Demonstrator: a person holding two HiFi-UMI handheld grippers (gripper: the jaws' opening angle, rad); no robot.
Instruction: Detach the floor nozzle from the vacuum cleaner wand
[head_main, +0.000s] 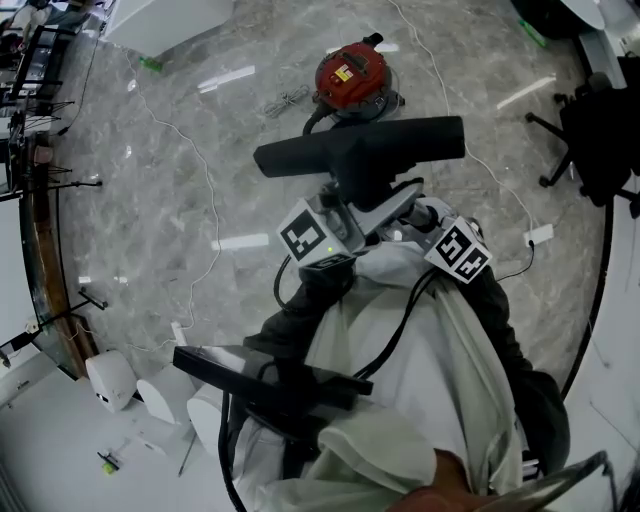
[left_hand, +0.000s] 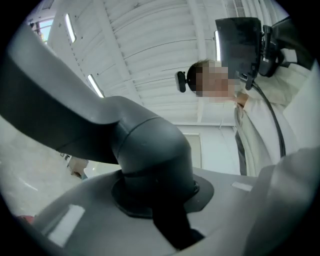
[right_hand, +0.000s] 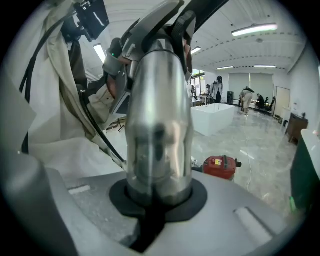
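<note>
Held at the upper centre of the head view, the floor nozzle (head_main: 360, 150) has its dark neck clenched in the left gripper (left_hand: 155, 200) while the right gripper (right_hand: 157, 200) grasps the steel wand (right_hand: 159, 115); a straight, steady pull apart, both grips firm, looks wisest.

The nozzle (left_hand: 150, 145) runs off the left gripper view's left edge, so its head is unseen. The wand (right_hand: 159, 125) vanishes below the jaws. In the head view the nozzle hides the hose end of the vacuum (head_main: 351, 77). The far people (right_hand: 246, 97) are too small to make out.
</note>
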